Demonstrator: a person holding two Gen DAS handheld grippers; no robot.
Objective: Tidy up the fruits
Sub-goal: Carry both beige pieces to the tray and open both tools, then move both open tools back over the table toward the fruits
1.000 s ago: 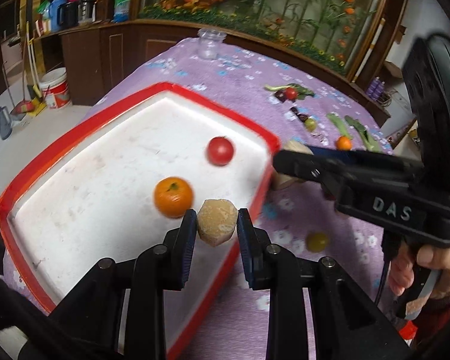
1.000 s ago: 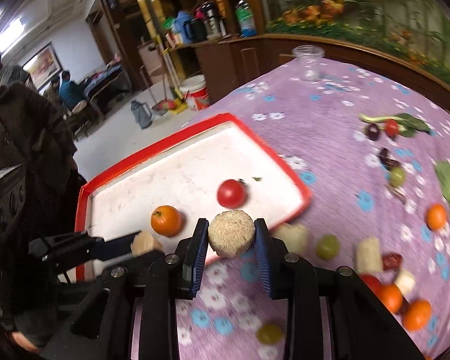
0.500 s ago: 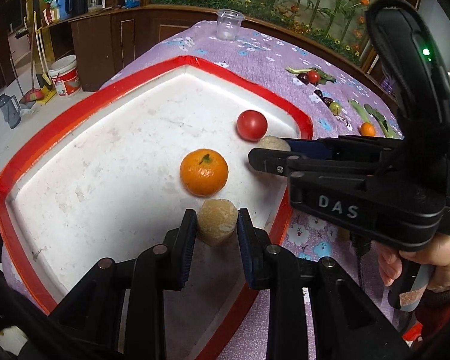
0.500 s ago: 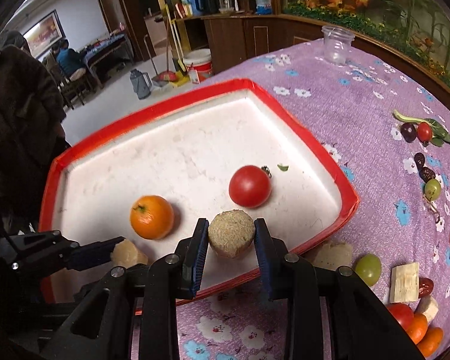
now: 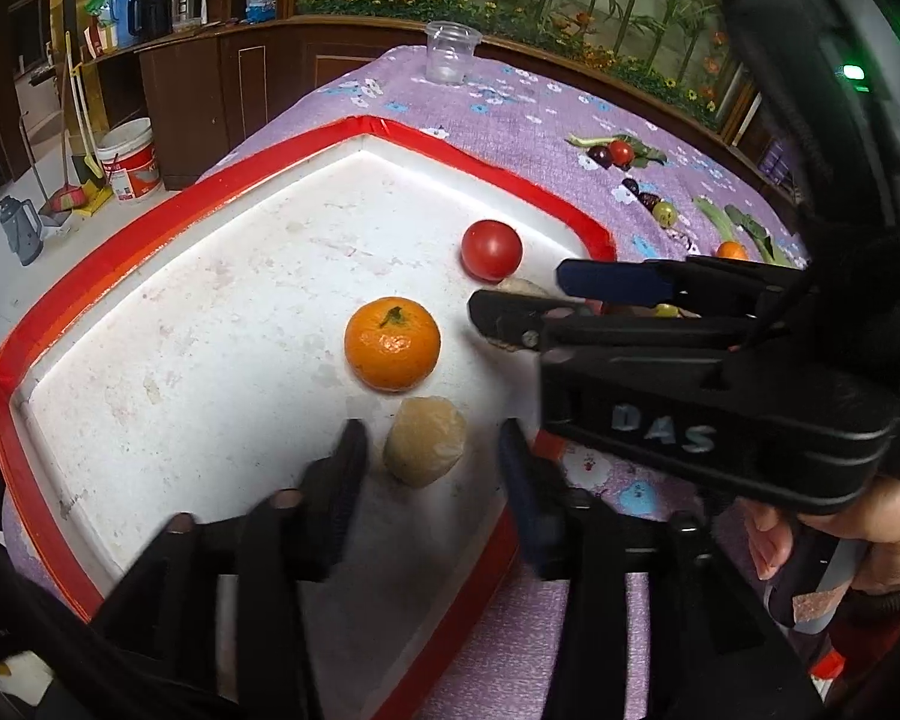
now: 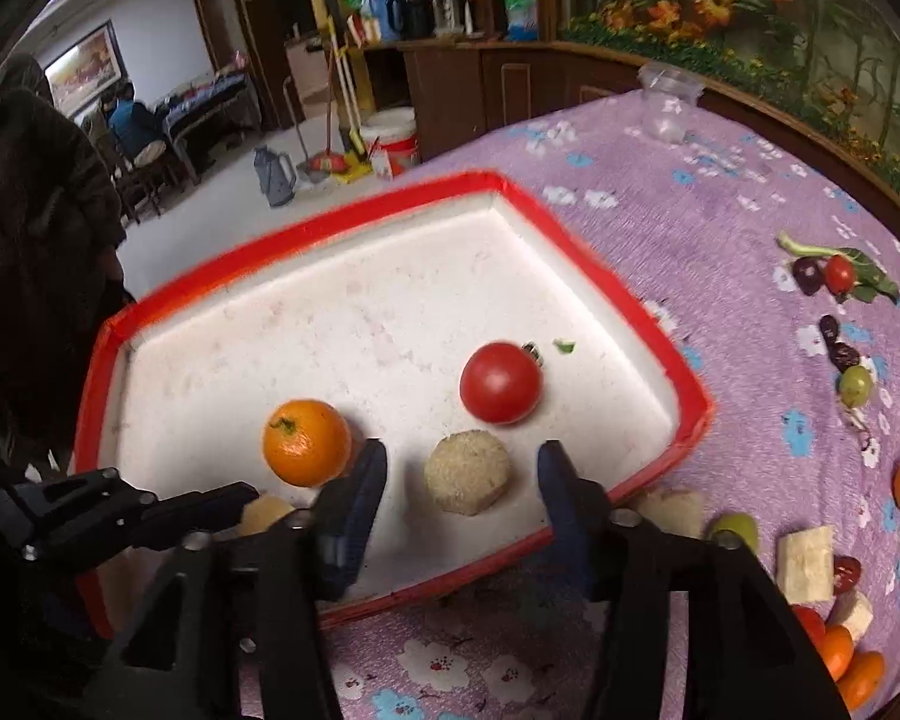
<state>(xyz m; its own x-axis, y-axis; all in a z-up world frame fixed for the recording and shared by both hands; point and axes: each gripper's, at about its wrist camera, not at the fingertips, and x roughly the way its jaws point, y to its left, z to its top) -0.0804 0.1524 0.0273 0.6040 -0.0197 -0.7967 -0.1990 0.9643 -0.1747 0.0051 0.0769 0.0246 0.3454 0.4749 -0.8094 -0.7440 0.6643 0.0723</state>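
The tray [image 5: 180, 198] floor lies bare along its left edge and far corner, leaving open passage there. Its near right part is crowded: orange [image 5: 392, 343], tomato [image 5: 491, 249] and two pale chunks [image 5: 426, 441] [image 6: 467, 471], each between spread fingers of the left gripper [image 5: 429, 480] and right gripper [image 6: 462, 495]. The red rim bars low entry. Beyond the right edge, scattered fruit [image 6: 810, 552] clutters the tablecloth [image 6: 720, 228].

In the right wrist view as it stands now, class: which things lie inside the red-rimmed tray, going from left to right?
orange → beige round chunk between the open right gripper fingers → red tomato → small green leaf scrap.
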